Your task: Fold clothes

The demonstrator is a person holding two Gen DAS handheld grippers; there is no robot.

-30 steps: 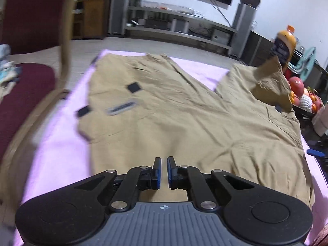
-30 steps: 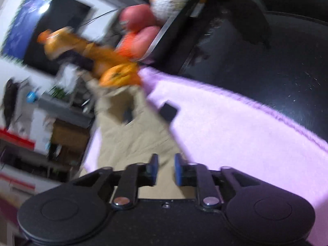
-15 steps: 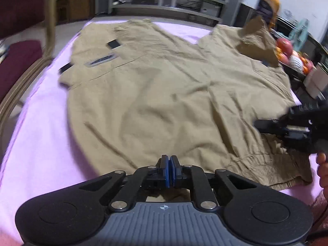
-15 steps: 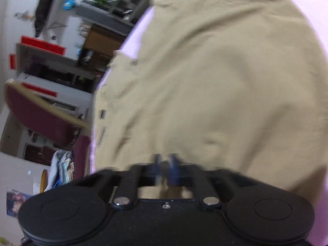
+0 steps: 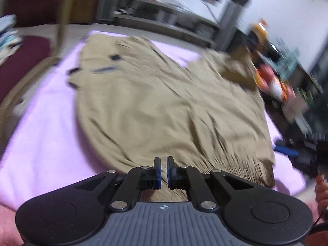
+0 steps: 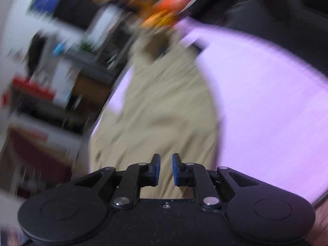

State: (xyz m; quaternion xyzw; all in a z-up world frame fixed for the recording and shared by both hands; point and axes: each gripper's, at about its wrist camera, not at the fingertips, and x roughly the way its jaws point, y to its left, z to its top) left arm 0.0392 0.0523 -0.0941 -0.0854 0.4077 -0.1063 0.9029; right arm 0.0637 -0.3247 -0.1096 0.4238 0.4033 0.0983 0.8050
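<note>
Since half a second ago our left gripper [image 5: 163,170] has parted its blue-padded fingers from a full pinch to a narrow gap, and its view has pulled back and up from the elastic waistband; our right gripper [image 6: 166,169] has swung away from a close look at the cloth, so that more of the pink blanket [image 6: 266,102] now shows beside it; both pictures are smeared by motion.

We hold nothing in either tool: the left jaws stand slightly apart with only cloth seen beyond them, and the right jaws stand a little wider apart, empty as well.

Our task's thing, the pair of tan cotton trousers with dark patches on one leg [image 5: 164,102], lies spread on the pink blanket, waistband nearest us and the two legs splayed away in a V; the left leg reaches toward the dark red chair seat [image 5: 22,61], the right leg's end looks rumpled near the blurred orange and red clutter [image 5: 270,78] at the table's far right; in the right wrist view we see one leg running away from the jaws.

As to progress, we judge that the trousers lie open and fairly flat, with no fold across or along them that we can make out; the legs are not laid on each other; so the whole folding is what remains as the cloth lies now, though whether a fold was made and undone we cannot tell.
</note>
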